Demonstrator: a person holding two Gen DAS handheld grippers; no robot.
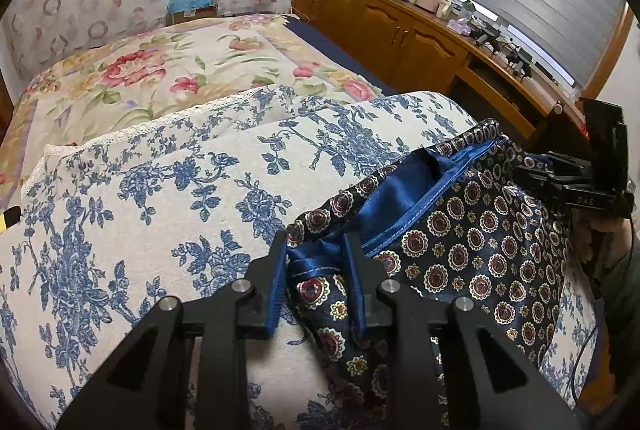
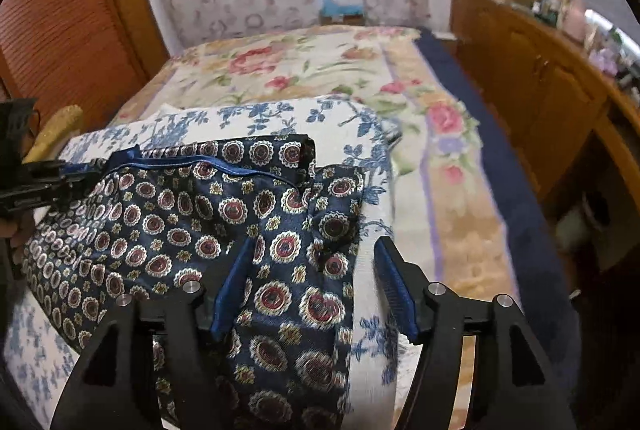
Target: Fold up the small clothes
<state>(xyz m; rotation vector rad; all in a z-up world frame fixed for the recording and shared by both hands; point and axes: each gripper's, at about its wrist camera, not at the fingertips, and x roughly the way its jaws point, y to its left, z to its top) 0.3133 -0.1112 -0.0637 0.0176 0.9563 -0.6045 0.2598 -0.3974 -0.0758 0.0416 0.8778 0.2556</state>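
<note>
Lying across the blue-flowered cushion (image 1: pixel 168 197) is the task's garment, a dark satin piece printed with medallions (image 2: pixel 172 230), its blue-lined waistband (image 1: pixel 404 197) running roughly from one gripper toward the other, so its long axis is stretching side to side between the two hands. The left gripper (image 1: pixel 316 270) is sitting at the waistband corner with its jaws narrowed to a small gap; a fold of the blue lining and printed cloth is bunching between the pads (image 1: pixel 278 282), though whether they are truly pinching it or only bracketing it is hard to say. The right gripper (image 2: pixel 312 286) is hanging over the opposite end with its jaws standing wide – one pad is resting on or just above the cloth, the other is poised beyond the hem over bare cushion, and nothing is being held. So the cloth edge is lying inside the right jaws, offset toward the inner finger; closing there looks like the step that would let both ends be lifted and folded. The right-wrist view is blurring toward the wooden cabinets (image 2: pixel 532 77) – fine detail is being lost there. The garment's lower portion is disappearing beneath both gripper bodies, so its full outline cannot be traced.
</note>
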